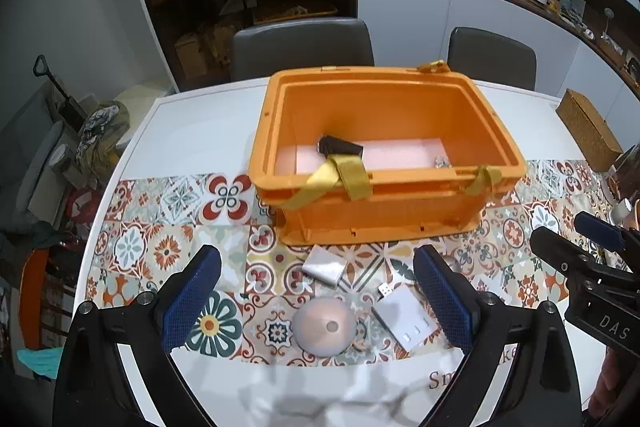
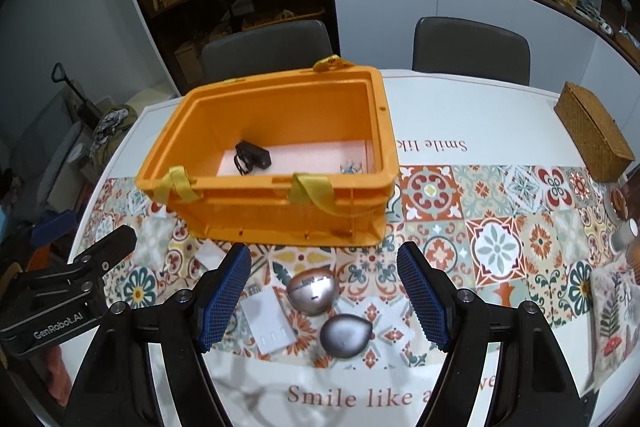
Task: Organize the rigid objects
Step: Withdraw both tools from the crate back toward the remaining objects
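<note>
Left gripper (image 1: 318,301), black with blue ribbed pads, spread wide and released, nothing between the fingers, hovering above the near edge of the table. Right gripper (image 2: 324,301), same build, likewise parted and empty, just to the right of the left one.

White round table (image 2: 460,107) with patterned tile-print runner (image 2: 500,247) across it. Orange rectangular plastic crate (image 2: 280,203) with yellow fabric straps, upright on the runner, beyond both grippers. Inside, on pale pink foam lining (image 2: 312,157): black corded adapter (image 2: 253,157) at the left, small bluish item (image 2: 352,167) at the right, too small to identify.

Woven wicker box (image 2: 596,133) at the far right of the table, well apart from the crate.

On the runner near the crate's front wall: flat white rectangular charger (image 2: 270,319), pinkish dome-shaped object (image 1: 324,327) to its left, silver egg-shaped shell (image 2: 312,291) just right of the charger, second silver egg-shaped piece (image 2: 346,335) nearer, small white flat box (image 1: 323,269) closest to the crate.
</note>
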The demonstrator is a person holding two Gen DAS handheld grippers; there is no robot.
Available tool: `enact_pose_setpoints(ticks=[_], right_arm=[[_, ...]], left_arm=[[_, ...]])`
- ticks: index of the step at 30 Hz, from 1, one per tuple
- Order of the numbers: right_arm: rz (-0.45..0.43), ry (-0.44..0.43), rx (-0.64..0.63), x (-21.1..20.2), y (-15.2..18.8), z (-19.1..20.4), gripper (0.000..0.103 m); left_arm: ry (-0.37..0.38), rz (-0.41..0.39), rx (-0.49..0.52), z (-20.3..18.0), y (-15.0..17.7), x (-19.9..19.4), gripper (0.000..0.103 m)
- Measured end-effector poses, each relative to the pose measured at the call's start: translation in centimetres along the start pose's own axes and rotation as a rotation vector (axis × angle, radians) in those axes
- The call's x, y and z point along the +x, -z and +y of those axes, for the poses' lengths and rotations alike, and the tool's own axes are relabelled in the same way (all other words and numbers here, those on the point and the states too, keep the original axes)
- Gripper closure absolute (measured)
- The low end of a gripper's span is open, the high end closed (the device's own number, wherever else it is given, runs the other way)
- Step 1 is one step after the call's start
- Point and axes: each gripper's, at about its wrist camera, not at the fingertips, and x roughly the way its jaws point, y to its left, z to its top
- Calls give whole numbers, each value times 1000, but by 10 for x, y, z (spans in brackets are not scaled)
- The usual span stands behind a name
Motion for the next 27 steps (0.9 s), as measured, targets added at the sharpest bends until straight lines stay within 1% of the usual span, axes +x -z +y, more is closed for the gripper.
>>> enact_pose_setpoints(ticks=[5,8,27], right_arm=[[22,1,-1,7,12,-3,27],[41,5,-1,14,20,-4,27],[177,16,-11,53,64,-12,27]], left_arm=[[17,39,-17,-2,14,8,5],[13,67,-23,-4,22,16,5],[-7,196,6,-19,67,50,5]])
